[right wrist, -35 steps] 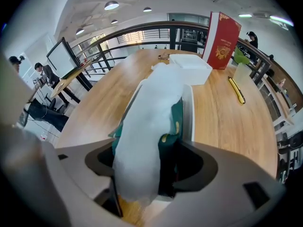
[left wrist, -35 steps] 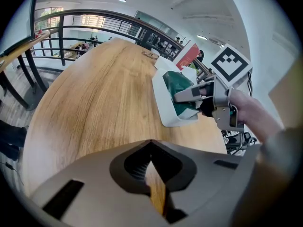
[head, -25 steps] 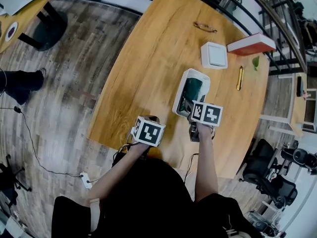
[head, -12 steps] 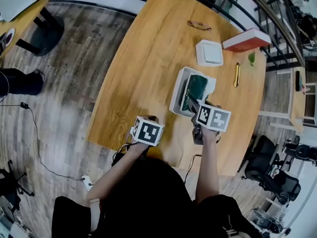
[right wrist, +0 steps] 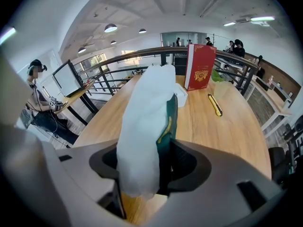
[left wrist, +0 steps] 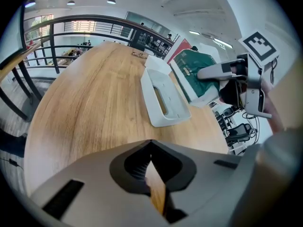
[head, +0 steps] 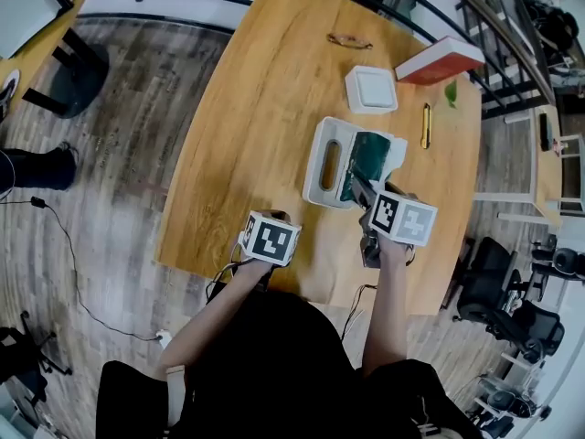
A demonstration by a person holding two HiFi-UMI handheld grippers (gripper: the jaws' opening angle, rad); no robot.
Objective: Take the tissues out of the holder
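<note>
Nearest, at the edge of the pale wooden table point(head: 265, 108): the left gripper point(left wrist: 152, 174) is held low, jaws brought almost together, nothing between them. It is kept well apart from the work.

Right gripper point(right wrist: 144, 174): jaws are clamped on the dark green and white soft plastic pack of tissues point(head: 369, 154). The pack is carried tilted, above the table, just beside the right side of the white oblong plastic tissue holder point(head: 322, 165).

The holder is seen lying slot-face up, with no pack in it. Removal is judged essentially done; only setting the pack down and releasing it appears left.

Beyond: a white square box point(head: 370, 90), a yellow pen-like object point(head: 426, 124) and a red book point(head: 439, 60) are noted, untouched.
</note>
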